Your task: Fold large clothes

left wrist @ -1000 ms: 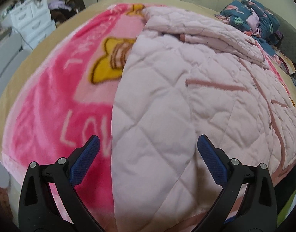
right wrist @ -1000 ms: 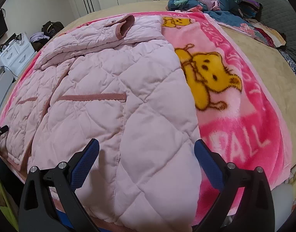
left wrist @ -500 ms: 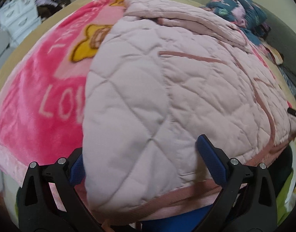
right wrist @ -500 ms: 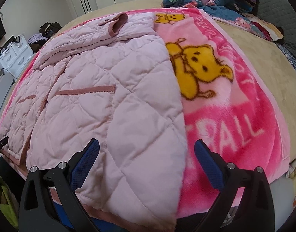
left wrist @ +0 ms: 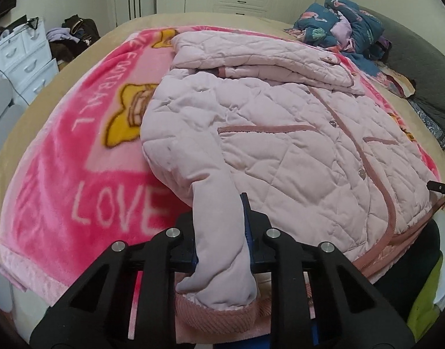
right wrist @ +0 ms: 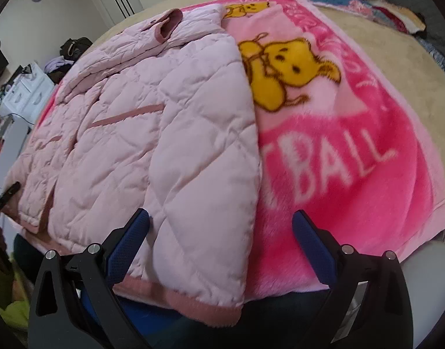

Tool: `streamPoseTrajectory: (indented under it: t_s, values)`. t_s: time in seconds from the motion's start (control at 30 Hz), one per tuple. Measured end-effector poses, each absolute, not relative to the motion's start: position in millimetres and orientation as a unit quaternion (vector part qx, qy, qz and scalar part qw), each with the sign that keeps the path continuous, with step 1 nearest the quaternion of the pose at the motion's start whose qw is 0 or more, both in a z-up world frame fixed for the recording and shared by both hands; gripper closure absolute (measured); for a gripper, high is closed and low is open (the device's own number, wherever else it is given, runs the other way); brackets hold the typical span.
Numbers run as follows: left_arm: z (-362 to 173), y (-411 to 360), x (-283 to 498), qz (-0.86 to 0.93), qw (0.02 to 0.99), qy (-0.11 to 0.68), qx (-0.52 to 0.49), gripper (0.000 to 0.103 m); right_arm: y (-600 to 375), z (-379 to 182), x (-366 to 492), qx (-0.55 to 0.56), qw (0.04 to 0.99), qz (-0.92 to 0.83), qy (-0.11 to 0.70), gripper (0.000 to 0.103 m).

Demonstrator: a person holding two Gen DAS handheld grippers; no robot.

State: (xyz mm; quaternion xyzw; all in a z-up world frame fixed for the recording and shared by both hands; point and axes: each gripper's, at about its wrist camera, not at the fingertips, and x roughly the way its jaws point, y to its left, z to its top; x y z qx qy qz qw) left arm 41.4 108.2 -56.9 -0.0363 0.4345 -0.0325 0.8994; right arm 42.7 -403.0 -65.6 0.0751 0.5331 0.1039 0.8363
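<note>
In the left wrist view, the left gripper (left wrist: 221, 232) is seen clamped on a bunched fold at the lower corner of the pale pink quilted jacket (left wrist: 280, 133), the ribbed hem hanging below the jaws. That pinch is not seen in the right wrist view, where the right gripper (right wrist: 219, 241) is held wide open and empty over the jacket's (right wrist: 152, 133) other hem corner. The jacket is spread on a bright pink fleece blanket (right wrist: 353, 174) covering a bed.
</note>
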Motion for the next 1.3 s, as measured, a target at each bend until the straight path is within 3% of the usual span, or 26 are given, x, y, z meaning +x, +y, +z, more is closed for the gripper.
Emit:
streamPoseTrajectory:
  t_s: [0.13,0.23,0.37,0.4,0.47,0.57,0.73,0.8,0.93,1.07,1.1,1.17,1.23,1.3]
  values:
    - [-58,109,41,-0.031,0.898,0.437,-0.037,0.089,-396,-73,36,0.080,0.822,0.131,0.549,0.007]
    - [-59,111,40,-0.031,0.897,0.439,-0.043,0.089,-393,-76,32,0.127,0.813,0.154,0.547,0.034]
    - [-61,113,39,-0.031,0.896,0.440,-0.045,0.089,-390,-78,30,0.136,0.813,0.157,0.543,0.037]
    - [-61,113,39,-0.031,0.896,0.440,-0.044,0.089,-390,-78,30,0.139,0.812,0.159,0.544,0.043]
    - [-62,114,39,-0.030,0.896,0.441,-0.040,0.089,-390,-74,29,0.141,0.813,0.166,0.540,0.065]
    - [-66,116,38,-0.026,0.895,0.444,-0.046,0.087,-385,-56,28,0.131,0.824,0.192,0.517,0.077]
    - [-75,123,37,-0.019,0.887,0.459,-0.059,0.078,-374,-37,30,0.100,0.834,0.212,0.499,0.078]
    - [-78,126,35,-0.019,0.884,0.463,-0.063,0.071,-375,-44,31,0.101,0.829,0.209,0.509,0.075]
    - [-87,131,26,-0.016,0.878,0.472,-0.073,0.060,-385,-70,32,0.123,0.811,0.187,0.540,0.057]
    - [-96,136,19,-0.020,0.871,0.480,-0.099,0.051,-392,-81,30,0.154,0.807,0.191,0.537,0.055]
    - [-98,138,18,-0.021,0.869,0.481,-0.111,0.051,-392,-81,30,0.153,0.808,0.192,0.536,0.056]
    - [-101,140,16,-0.024,0.869,0.479,-0.121,0.051,-389,-78,29,0.144,0.812,0.202,0.528,0.070]
    - [-99,137,16,-0.026,0.871,0.476,-0.117,0.061,-388,-71,27,0.136,0.819,0.210,0.516,0.077]
    - [-93,131,16,-0.031,0.876,0.469,-0.107,0.078,-390,-62,26,0.142,0.826,0.222,0.498,0.081]
